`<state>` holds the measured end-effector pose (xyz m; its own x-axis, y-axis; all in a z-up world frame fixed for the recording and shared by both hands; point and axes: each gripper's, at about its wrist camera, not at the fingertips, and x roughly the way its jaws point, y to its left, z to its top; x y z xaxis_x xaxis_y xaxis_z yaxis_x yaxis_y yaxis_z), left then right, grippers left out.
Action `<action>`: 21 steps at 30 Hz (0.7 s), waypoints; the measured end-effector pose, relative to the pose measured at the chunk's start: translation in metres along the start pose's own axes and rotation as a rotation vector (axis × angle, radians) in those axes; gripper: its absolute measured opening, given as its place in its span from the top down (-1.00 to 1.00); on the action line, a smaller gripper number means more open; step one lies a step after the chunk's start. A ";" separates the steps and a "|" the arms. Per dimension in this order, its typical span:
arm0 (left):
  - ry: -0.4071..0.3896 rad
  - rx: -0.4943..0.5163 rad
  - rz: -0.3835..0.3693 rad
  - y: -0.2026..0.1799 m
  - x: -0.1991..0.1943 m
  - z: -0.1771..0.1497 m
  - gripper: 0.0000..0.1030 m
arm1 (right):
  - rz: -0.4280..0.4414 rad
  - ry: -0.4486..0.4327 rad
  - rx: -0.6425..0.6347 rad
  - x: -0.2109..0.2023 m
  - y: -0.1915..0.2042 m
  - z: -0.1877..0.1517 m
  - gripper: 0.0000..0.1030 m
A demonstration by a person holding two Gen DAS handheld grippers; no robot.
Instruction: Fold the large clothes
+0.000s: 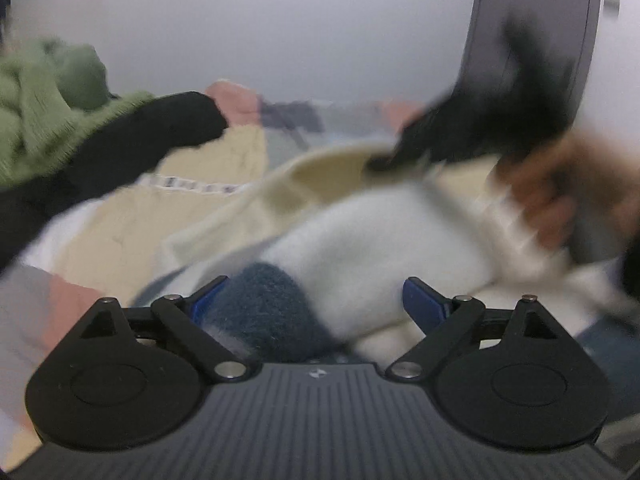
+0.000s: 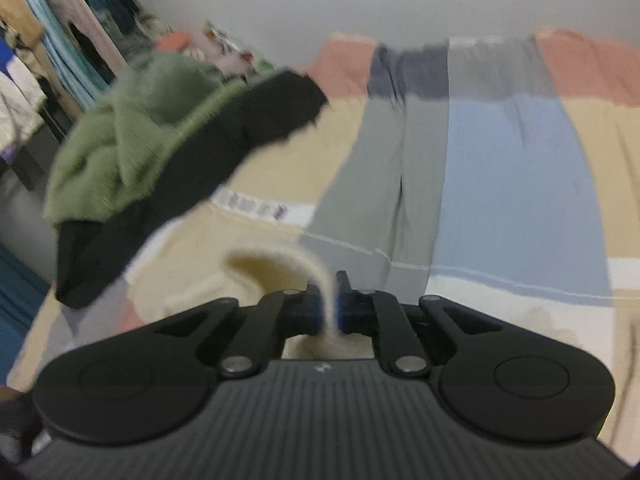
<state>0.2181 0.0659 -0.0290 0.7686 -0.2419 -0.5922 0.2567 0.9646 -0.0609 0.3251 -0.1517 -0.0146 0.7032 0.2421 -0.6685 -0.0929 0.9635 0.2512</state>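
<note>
Left wrist view only: the left tongs (image 1: 316, 300) stand wide apart, blue pads clear of the cloth. Between and beyond them lies a fuzzy cream-white sweater (image 1: 384, 248) with a dark teal woolly patch (image 1: 268, 308) near the left pad. Same view shows a blurred hand (image 1: 560, 196) at right holding the other tool, which pinches the sweater's cream edge.

Right wrist view only: the right tongs (image 2: 329, 308) are clamped together on a thin fold of that cream fabric (image 2: 276, 268), which arches up and left in a soft loop. Beyond it spreads the bed cover (image 2: 516, 168), smooth, in flat blocks of blue, grey, tan and salmon. Hanging garments (image 2: 52, 40) fill the far left corner.

Both views: a ribbed, shaggy green knit (image 1: 36, 120) heaped on a black garment (image 1: 132, 144) at left, on the bed. Heavy motion blur throughout.
</note>
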 end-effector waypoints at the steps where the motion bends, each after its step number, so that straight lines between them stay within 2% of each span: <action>1: 0.008 0.020 0.028 -0.005 0.002 -0.003 -0.65 | 0.001 -0.017 -0.011 -0.010 0.002 0.000 0.84; 2: 0.014 0.023 0.045 -0.007 0.002 -0.005 -0.33 | -0.005 -0.033 -0.025 -0.020 0.005 -0.001 0.84; 3: 0.017 0.010 0.051 -0.006 0.002 -0.006 0.20 | -0.012 -0.044 -0.039 -0.028 0.008 -0.003 0.84; 5: -0.005 -0.041 0.055 0.001 -0.005 -0.006 0.65 | -0.030 -0.066 -0.067 -0.042 0.011 -0.007 0.84; 9: -0.104 -0.163 0.008 0.023 -0.041 -0.001 0.78 | -0.072 -0.104 -0.099 -0.066 0.012 -0.019 0.84; 11: -0.155 -0.234 0.024 0.039 -0.061 0.002 0.79 | -0.082 -0.118 -0.107 -0.076 0.012 -0.025 0.84; 14: -0.229 -0.460 0.028 0.088 -0.086 -0.002 0.81 | -0.096 -0.147 -0.098 -0.090 0.011 -0.034 0.84; 16: -0.256 -0.580 0.080 0.119 -0.095 -0.008 0.81 | -0.103 -0.158 -0.085 -0.097 0.008 -0.039 0.84; 18: -0.241 -0.653 0.155 0.141 -0.096 -0.015 0.81 | -0.101 -0.165 -0.091 -0.104 0.008 -0.046 0.84; 21: -0.155 -0.734 0.252 0.166 -0.080 -0.025 0.81 | -0.084 -0.184 -0.124 -0.117 0.015 -0.061 0.84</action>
<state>0.1847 0.2484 -0.0120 0.8390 0.0333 -0.5431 -0.3467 0.8020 -0.4864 0.1983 -0.1588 0.0251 0.8277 0.1463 -0.5418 -0.1064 0.9888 0.1046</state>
